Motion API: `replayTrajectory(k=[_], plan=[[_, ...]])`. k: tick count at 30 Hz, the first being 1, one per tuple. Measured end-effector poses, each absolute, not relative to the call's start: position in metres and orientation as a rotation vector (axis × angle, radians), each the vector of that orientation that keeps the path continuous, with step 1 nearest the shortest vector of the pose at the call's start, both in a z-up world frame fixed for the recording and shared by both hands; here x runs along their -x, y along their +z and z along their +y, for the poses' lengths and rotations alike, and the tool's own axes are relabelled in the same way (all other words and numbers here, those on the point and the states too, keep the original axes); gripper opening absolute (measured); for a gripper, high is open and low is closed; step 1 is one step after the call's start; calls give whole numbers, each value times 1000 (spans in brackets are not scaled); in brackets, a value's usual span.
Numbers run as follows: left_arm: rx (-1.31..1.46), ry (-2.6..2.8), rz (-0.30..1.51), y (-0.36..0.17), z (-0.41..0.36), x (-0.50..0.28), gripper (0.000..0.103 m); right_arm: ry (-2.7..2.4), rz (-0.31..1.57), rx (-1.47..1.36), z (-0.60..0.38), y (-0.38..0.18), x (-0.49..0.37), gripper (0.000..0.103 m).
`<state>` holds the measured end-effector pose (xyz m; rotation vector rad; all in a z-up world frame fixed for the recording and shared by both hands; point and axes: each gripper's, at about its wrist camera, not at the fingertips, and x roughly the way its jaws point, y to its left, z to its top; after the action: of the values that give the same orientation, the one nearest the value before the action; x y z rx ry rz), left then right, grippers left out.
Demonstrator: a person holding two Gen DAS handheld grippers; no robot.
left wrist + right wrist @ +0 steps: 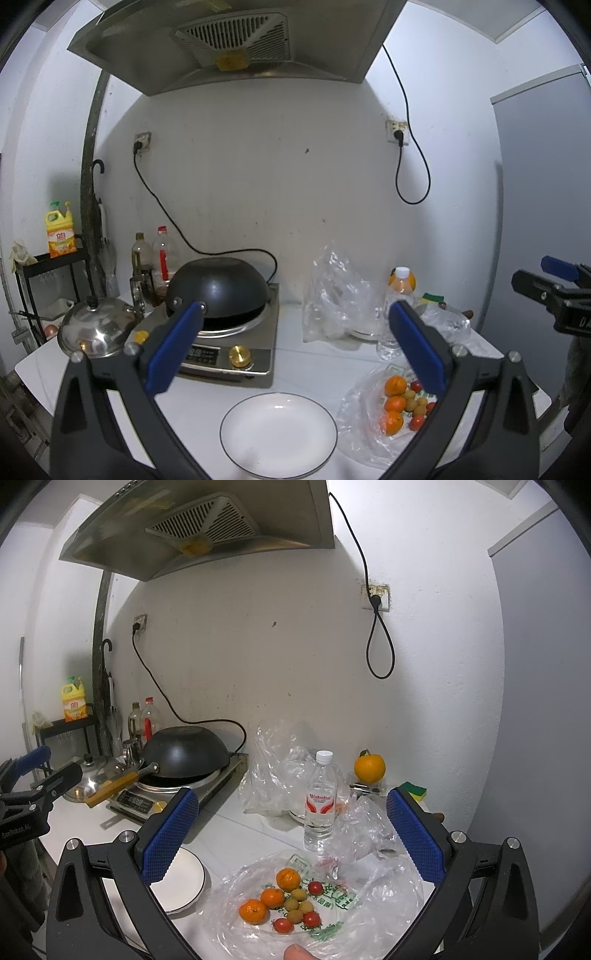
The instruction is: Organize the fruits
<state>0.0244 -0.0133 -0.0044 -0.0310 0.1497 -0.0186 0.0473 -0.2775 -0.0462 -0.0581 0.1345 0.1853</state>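
Fruit (pixel 284 901) on plastic bag (pixel 376 890); water bottle (pixel 320 801) behind, plate (pixel 279 434) left; both hand-held grippers (pixel 293 349) (pixel 291 832) open, empty.

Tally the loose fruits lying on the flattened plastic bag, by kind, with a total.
Small oranges: 3
Red cherry tomatoes: 3
Small tan round fruits: 4, as far as the right wrist view shows
Total: 10

The white counter (pixel 303 373) carries an induction cooker (pixel 229 343), a white plate (pixel 279 434), a water bottle (pixel 320 801) and plastic bags (pixel 280 897) with fruits.
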Motion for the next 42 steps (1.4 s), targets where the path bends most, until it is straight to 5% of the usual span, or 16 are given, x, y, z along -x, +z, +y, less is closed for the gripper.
replayTrajectory(k=[42], plan=[[41,-44,162,-9,-16,-35,102,189,145,70,-273,-44,-56,103]])
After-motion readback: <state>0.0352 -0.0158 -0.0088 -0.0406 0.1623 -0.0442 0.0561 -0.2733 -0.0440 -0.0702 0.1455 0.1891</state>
